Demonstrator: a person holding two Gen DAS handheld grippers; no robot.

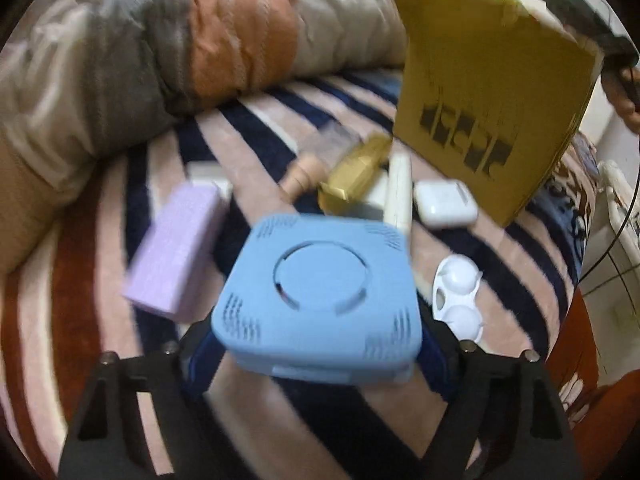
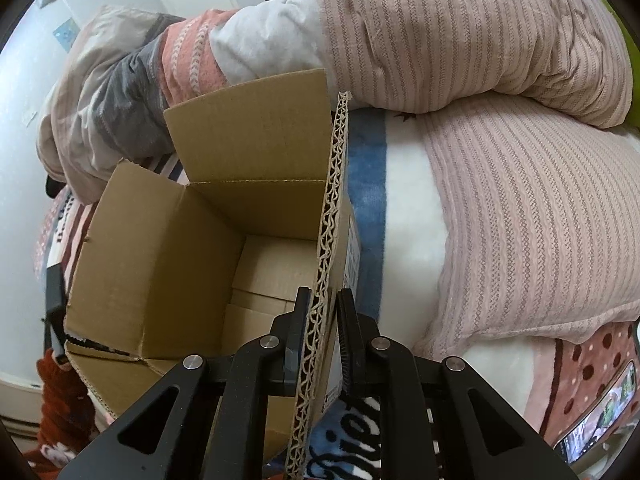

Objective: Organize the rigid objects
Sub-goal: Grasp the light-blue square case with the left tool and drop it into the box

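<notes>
The left tongs [image 1: 316, 344] are clenched on a light blue square device [image 1: 316, 300], raised above the striped bed blanket [image 1: 248, 128]. Beyond it lie a lilac box [image 1: 176, 248], a gold object [image 1: 354, 176], a white earbuds case [image 1: 446, 202] and a white contact lens case [image 1: 458, 298]. The right tongs [image 2: 320, 336] pinch a wall of the open cardboard box [image 2: 160, 264], which sits on the bed.

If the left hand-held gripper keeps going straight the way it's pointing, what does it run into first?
The left hand-held gripper is shut on the blue square device, so that leads. Straight ahead, it would probably meet the gold object and white stick lying on the striped blanket; blur makes depth uncertain.
</notes>
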